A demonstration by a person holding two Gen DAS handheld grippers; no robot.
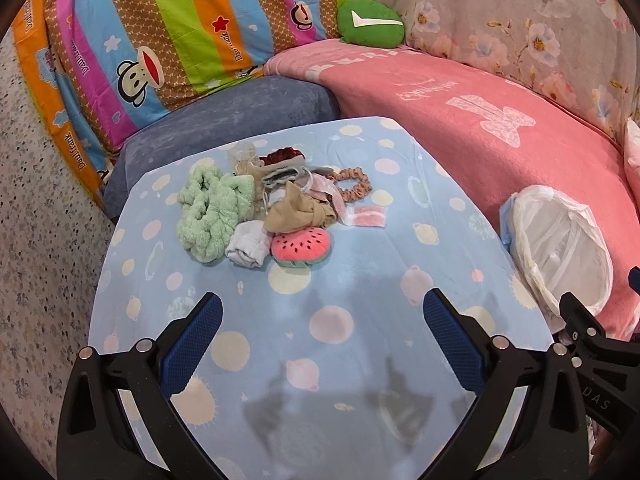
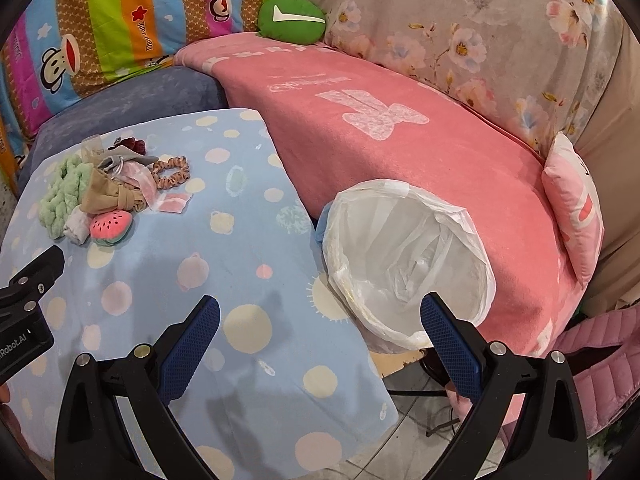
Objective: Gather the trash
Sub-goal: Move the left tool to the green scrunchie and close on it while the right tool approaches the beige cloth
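A pile of small items lies on the blue dotted tablecloth (image 1: 360,240): a green fluffy cloth (image 1: 208,208), a beige cloth (image 1: 300,212), a white rolled cloth (image 1: 248,246), a watermelon plush (image 1: 302,246), a leopard scrunchie (image 1: 354,186) and a pink-white wrapper (image 1: 366,216). The pile also shows far left in the right wrist view (image 2: 108,196). A bin lined with a white bag (image 1: 560,248) (image 2: 408,260) stands at the table's right edge. My left gripper (image 1: 322,328) is open and empty, short of the pile. My right gripper (image 2: 320,328) is open and empty, near the bin's rim.
A pink blanket (image 2: 400,140) covers the sofa behind the table and bin. A green cushion (image 1: 370,22) and a pink pillow (image 2: 572,204) lie on it. A striped cartoon sheet (image 1: 140,40) hangs at back left. A blue-grey cushion (image 1: 224,120) sits behind the table. Floor tiles (image 2: 408,440) show below the bin.
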